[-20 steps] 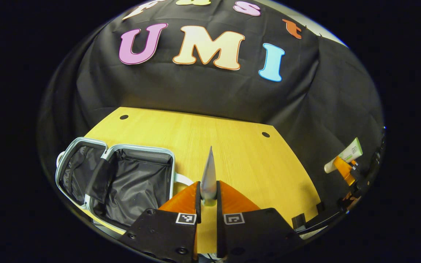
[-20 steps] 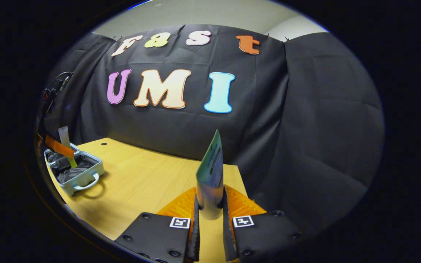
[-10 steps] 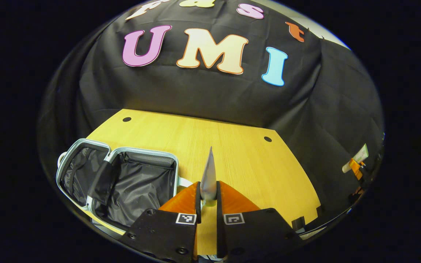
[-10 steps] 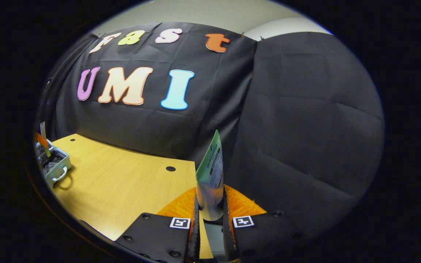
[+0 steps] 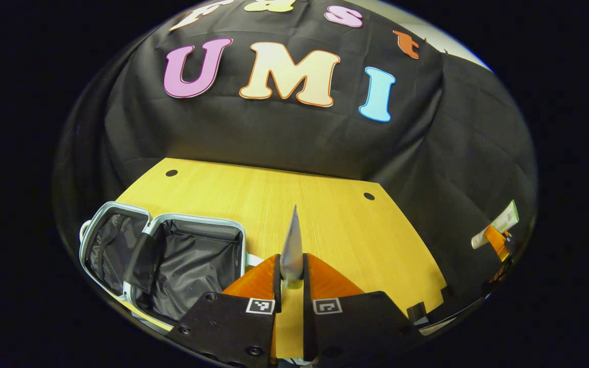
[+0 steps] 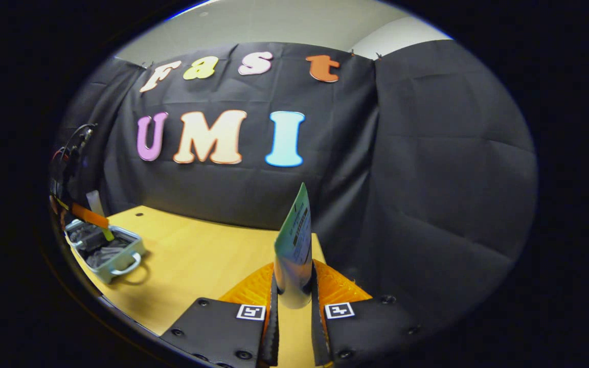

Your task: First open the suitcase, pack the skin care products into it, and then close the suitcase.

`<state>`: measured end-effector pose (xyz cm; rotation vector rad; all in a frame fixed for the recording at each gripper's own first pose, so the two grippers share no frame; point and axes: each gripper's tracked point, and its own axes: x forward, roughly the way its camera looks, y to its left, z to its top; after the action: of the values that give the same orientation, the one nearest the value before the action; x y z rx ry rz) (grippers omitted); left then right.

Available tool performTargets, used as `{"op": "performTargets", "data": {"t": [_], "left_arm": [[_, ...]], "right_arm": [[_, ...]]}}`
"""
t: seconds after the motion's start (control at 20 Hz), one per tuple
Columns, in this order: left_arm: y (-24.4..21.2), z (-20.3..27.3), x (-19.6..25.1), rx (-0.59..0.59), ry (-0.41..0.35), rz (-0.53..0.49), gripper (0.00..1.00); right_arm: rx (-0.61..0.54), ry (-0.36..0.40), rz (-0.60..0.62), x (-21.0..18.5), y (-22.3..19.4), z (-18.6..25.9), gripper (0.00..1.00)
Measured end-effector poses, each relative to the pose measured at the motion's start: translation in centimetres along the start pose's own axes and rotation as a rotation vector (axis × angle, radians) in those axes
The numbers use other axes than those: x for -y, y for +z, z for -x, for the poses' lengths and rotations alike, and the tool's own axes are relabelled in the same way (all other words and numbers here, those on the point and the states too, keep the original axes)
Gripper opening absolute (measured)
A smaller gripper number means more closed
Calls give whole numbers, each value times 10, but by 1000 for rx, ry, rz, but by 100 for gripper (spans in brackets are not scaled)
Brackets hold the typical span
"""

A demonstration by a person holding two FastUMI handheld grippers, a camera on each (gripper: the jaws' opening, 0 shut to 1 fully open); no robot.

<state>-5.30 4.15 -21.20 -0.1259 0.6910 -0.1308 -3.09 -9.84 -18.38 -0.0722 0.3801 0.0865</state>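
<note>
The open suitcase lies at the bench's near left corner. One tube stands between the left gripper's fingers, over the bench's near edge just right of the suitcase; another tube is between the right gripper's fingers, above the near right corner.

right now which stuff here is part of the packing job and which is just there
Part of the job:
open suitcase
silver tube in the left gripper
green tube in the right gripper

Just there:
wooden table
cables at the booth's edge
</note>
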Motion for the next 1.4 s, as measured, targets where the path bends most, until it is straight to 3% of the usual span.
{"op": "performTargets", "data": {"t": [0.4, 0.6, 0.8, 1.05, 1.2, 1.25, 1.3, 1.4], "left_arm": [[-34, 9, -84, -137, 109, -28, 13], [-74, 3, -119, -281, 147, -48, 13], [-118, -1, -149, -422, 187, -58, 13], [-137, -6, -184, -470, 206, -49, 13], [-138, -17, -197, -434, 189, 19, 19], [-135, -18, -197, -421, 168, 51, 21], [-129, -19, -196, -403, 142, 77, 36], [-104, -17, -200, -318, 108, 100, 56]], "right_arm": [[-21, 178, -62, -120, 15, -6, 28], [-63, 262, -78, -171, 13, -6, 28], [-181, 448, -107, -250, -5, 11, 26], [-355, 676, -146, -349, -39, 23, 28], [-465, 753, -174, -403, -57, 28, 24], [-486, 774, -158, -419, -64, 31, 28], [-516, 797, -137, -434, -73, 34, 28], [-582, 816, -121, -461, -87, 36, 28]]}}
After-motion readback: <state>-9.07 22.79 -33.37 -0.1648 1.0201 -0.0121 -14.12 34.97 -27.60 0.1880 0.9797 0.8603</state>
